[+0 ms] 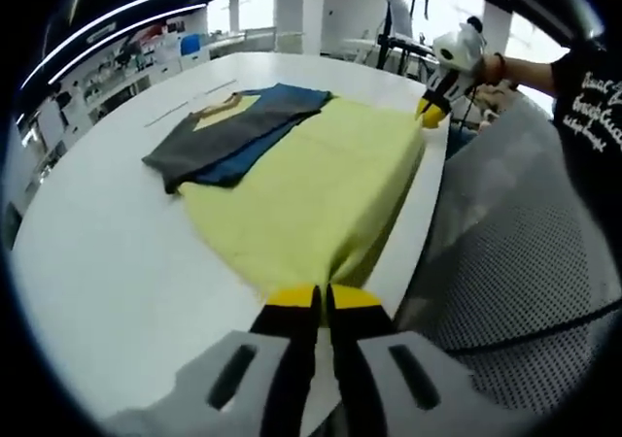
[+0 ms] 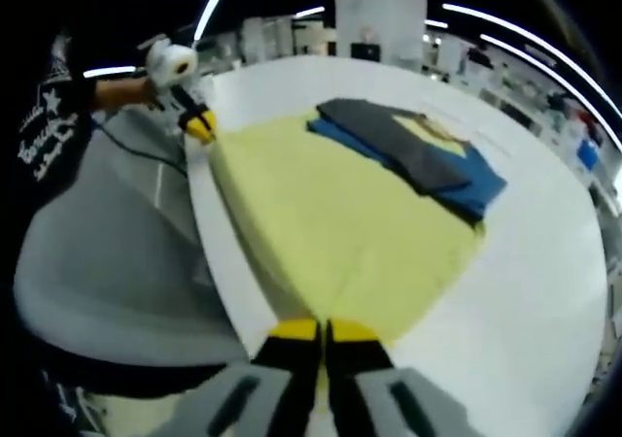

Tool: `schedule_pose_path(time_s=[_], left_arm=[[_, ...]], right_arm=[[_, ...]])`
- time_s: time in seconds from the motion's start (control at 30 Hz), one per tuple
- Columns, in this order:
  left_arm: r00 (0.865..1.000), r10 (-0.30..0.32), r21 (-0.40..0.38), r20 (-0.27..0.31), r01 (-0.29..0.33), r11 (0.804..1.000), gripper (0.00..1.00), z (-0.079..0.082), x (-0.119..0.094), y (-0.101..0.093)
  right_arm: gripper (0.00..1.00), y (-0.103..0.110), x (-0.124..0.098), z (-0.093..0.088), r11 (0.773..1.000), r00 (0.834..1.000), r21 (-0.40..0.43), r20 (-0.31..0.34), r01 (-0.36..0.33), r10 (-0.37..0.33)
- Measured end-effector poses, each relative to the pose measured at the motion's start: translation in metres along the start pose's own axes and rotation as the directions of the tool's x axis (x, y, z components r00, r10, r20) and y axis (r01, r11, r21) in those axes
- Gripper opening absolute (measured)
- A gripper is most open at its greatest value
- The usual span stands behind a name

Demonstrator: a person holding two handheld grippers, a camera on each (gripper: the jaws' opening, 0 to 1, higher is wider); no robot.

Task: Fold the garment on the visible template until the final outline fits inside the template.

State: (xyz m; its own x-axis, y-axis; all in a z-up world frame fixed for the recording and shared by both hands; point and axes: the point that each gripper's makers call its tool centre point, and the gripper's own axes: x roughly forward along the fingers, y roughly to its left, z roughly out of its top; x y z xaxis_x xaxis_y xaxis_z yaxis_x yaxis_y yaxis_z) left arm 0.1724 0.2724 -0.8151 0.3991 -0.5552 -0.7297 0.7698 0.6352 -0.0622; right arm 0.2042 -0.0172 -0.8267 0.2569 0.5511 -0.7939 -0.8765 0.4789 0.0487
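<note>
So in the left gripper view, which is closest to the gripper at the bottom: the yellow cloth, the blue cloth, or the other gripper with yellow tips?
1. The yellow cloth: the left gripper pinches its near corner, jaws shut.
2. The blue cloth: lying on the yellow cloth's far left part, under a dark grey piece.
3. The right gripper: at the yellow cloth's far right corner, by the white table edge.

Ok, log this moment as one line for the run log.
left tool: shut on yellow garment corner | right tool: shut on other corner | folded dark clothes on far end | table white
</note>
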Motion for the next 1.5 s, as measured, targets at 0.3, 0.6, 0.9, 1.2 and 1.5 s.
schedule_pose_path(time_s=[0.3, 0.6, 0.9, 1.2, 1.5], left_arm=[[0.999, -0.007, -0.002, -0.04, 0.007, 1.0, 0.0, -0.008, -0.013, -0.017], [0.998, -0.021, -0.028, -0.058, 0.02, 0.999, 0.0, -0.009, -0.027, -0.027], [0.995, -0.077, -0.064, -0.059, 0.074, 0.995, 0.01, -0.006, -0.045, -0.034], [0.999, -0.037, -0.01, -0.024, 0.037, 0.999, 0.01, 0.031, -0.059, -0.008], [1.0, 0.009, 0.035, 0.028, -0.01, 0.999, 0.0, 0.068, -0.063, 0.023]], right_arm=[[0.0, 0.027, -0.012, 0.001, 0.998, 0.998, 0.012, 0.005, -0.055, 0.055], [0.0, 0.043, -0.025, 0.004, 0.994, 0.994, 0.011, 0.005, -0.105, 0.105], [0.0, 0.04, -0.039, 0.016, 0.993, 0.993, -0.033, 0.012, -0.115, 0.116], [0.0, 0.009, -0.048, 0.045, 0.996, 0.998, -0.087, 0.062, 0.001, 0.004], [0.0, -0.016, -0.055, 0.068, 0.992, 0.995, -0.114, 0.09, 0.059, -0.049]])
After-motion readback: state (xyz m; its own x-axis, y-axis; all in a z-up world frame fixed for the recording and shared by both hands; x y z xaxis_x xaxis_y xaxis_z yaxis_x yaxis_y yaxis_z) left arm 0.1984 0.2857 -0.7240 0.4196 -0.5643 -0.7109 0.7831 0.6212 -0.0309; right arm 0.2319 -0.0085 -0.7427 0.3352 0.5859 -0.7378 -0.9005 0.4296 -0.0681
